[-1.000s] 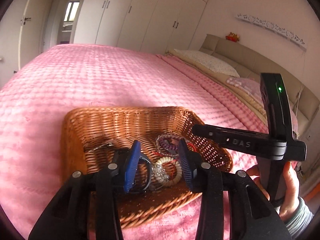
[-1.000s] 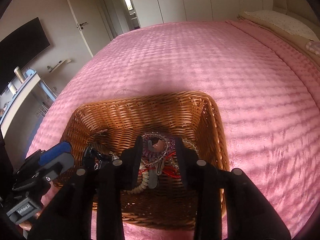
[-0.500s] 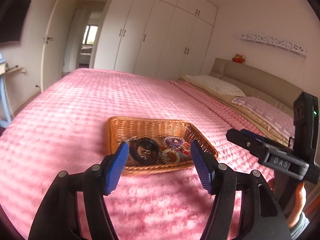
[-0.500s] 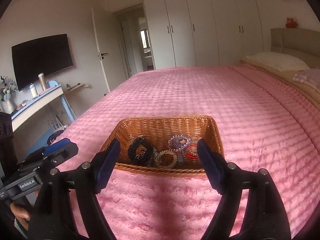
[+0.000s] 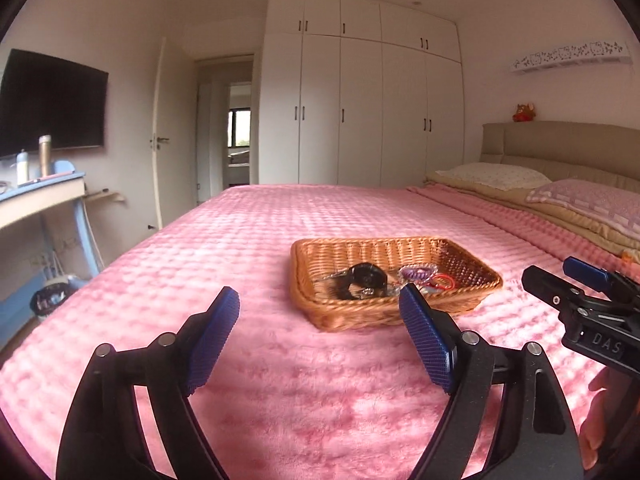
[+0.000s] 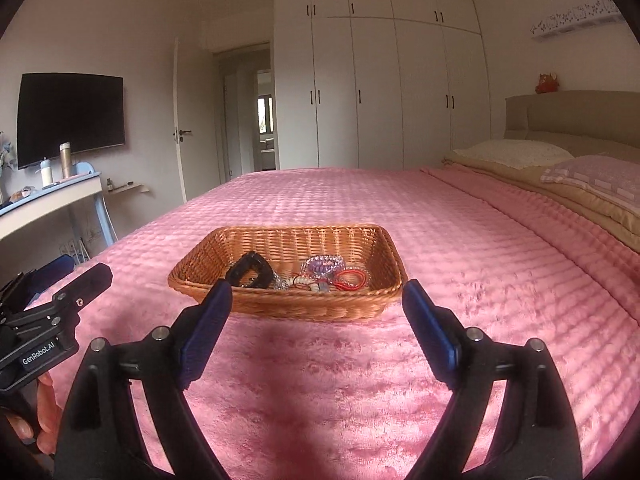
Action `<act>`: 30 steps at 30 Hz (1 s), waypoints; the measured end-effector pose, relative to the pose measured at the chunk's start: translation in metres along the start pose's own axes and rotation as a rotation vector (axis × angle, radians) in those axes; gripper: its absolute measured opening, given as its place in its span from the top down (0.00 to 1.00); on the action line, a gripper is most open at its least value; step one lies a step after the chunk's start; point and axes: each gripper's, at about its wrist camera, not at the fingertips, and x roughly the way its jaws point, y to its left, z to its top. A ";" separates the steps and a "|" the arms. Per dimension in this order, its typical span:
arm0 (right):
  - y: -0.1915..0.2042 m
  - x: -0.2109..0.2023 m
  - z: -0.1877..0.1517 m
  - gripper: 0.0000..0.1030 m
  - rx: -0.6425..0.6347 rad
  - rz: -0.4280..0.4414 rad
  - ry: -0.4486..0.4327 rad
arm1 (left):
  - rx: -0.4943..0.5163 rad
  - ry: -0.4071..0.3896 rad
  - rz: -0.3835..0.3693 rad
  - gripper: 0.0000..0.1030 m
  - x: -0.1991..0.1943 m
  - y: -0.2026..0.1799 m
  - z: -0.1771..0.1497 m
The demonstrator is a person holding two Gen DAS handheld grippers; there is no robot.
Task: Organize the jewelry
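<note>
A wicker basket [image 5: 476,268] [image 6: 384,248] sits on the pink bedspread. In it lie a black bracelet [image 5: 366,276] [image 6: 250,270], a purple beaded bracelet [image 5: 416,272] [image 6: 322,266], a red band [image 5: 442,282] [image 6: 352,278] and a pale beaded piece [image 6: 300,282]. My left gripper [image 5: 320,340] is open and empty, well in front of the basket and to its left. My right gripper [image 6: 316,328] is open and empty, in front of the basket's near rim. Each gripper shows at the edge of the other's view, the right [image 5: 560,292] and the left [image 6: 80,284].
The pink bedspread [image 6: 480,280] spreads around the basket. Pillows [image 5: 580,200] and a beige headboard lie at the right. A desk [image 6: 48,200] with bottles and a wall TV stand at the left. White wardrobes and an open door are at the back.
Both grippers have pulled back and up from inside the basket and opened wide. The jewelry stays in the basket.
</note>
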 end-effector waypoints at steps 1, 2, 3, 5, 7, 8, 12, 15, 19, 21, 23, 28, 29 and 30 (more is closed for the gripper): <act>0.001 0.002 -0.005 0.20 -0.006 -0.008 0.002 | -0.005 0.003 0.005 0.22 0.003 0.001 -0.004; 0.002 0.004 -0.009 0.20 -0.012 -0.014 0.007 | -0.008 0.006 0.010 0.22 0.005 0.001 -0.007; 0.003 0.006 -0.011 0.20 -0.017 -0.013 0.015 | -0.006 0.013 0.018 0.22 0.007 0.001 -0.010; 0.007 0.010 -0.012 0.20 -0.031 -0.007 0.022 | -0.011 0.016 0.017 0.22 0.007 0.002 -0.011; 0.010 0.008 -0.013 0.20 -0.045 -0.009 0.011 | -0.020 0.004 0.021 0.18 0.004 0.003 -0.012; 0.012 0.008 -0.014 0.20 -0.050 -0.010 0.010 | -0.024 -0.001 0.027 0.17 0.003 0.004 -0.013; 0.014 0.009 -0.019 0.20 -0.064 -0.017 0.014 | -0.025 -0.004 0.035 0.14 0.003 0.002 -0.014; 0.014 0.010 -0.020 0.20 -0.063 -0.018 0.015 | -0.019 -0.006 0.043 0.12 0.003 0.002 -0.014; 0.012 0.009 -0.021 0.16 -0.049 -0.022 0.015 | -0.010 -0.009 0.050 0.10 0.003 -0.001 -0.014; 0.009 0.009 -0.022 0.14 -0.036 -0.022 0.013 | -0.009 -0.008 0.052 0.10 0.003 -0.001 -0.014; 0.007 0.009 -0.022 0.14 -0.028 -0.020 0.017 | -0.008 -0.008 0.054 0.10 0.003 -0.002 -0.014; 0.006 0.012 -0.023 0.14 -0.024 -0.017 0.028 | -0.012 -0.008 0.055 0.10 0.003 -0.001 -0.015; 0.006 0.012 -0.022 0.14 -0.024 -0.017 0.029 | -0.013 -0.007 0.056 0.09 0.003 -0.001 -0.015; 0.006 0.012 -0.022 0.14 -0.024 -0.016 0.031 | -0.013 -0.006 0.058 0.09 0.003 -0.001 -0.015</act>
